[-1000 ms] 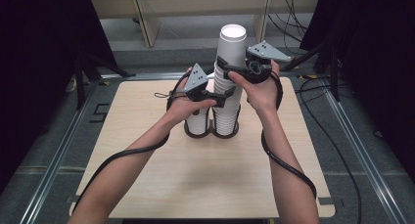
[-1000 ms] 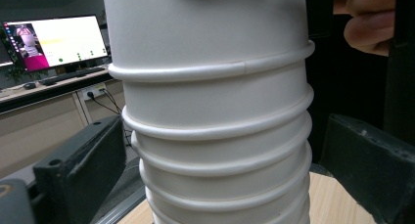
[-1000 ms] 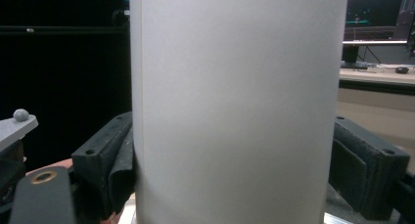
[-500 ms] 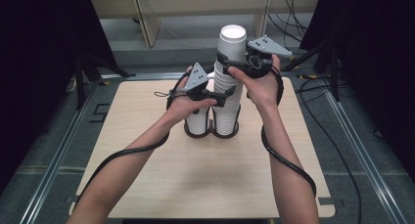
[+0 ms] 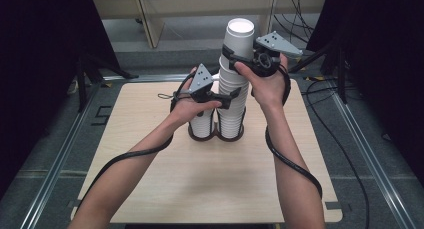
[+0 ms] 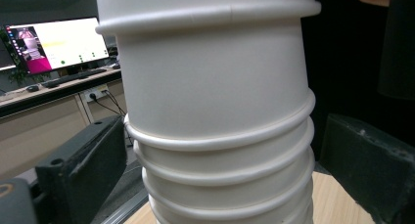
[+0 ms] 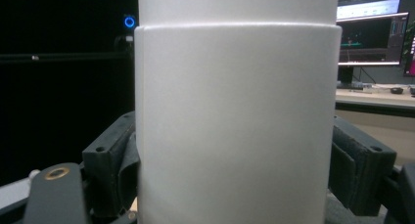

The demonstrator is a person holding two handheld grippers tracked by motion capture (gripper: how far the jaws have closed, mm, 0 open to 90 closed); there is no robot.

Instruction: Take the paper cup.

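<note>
A tall stack of white paper cups (image 5: 234, 84) stood in a black two-ring holder (image 5: 216, 135) at the centre of the pale wooden table (image 5: 210, 189), with a shorter white cup stack (image 5: 202, 123) just beside it at nine o'clock. The right gripper (image 5: 231, 59) had just been closing its jaws, which pressed both sides of the top white cup (image 7: 237, 111) from three o'clock. The left gripper (image 5: 231, 96) came in from nine o'clock at the tall stack's middle; its jaws flanked the cups (image 6: 220, 136) with gaps showing, not pinching.
</note>
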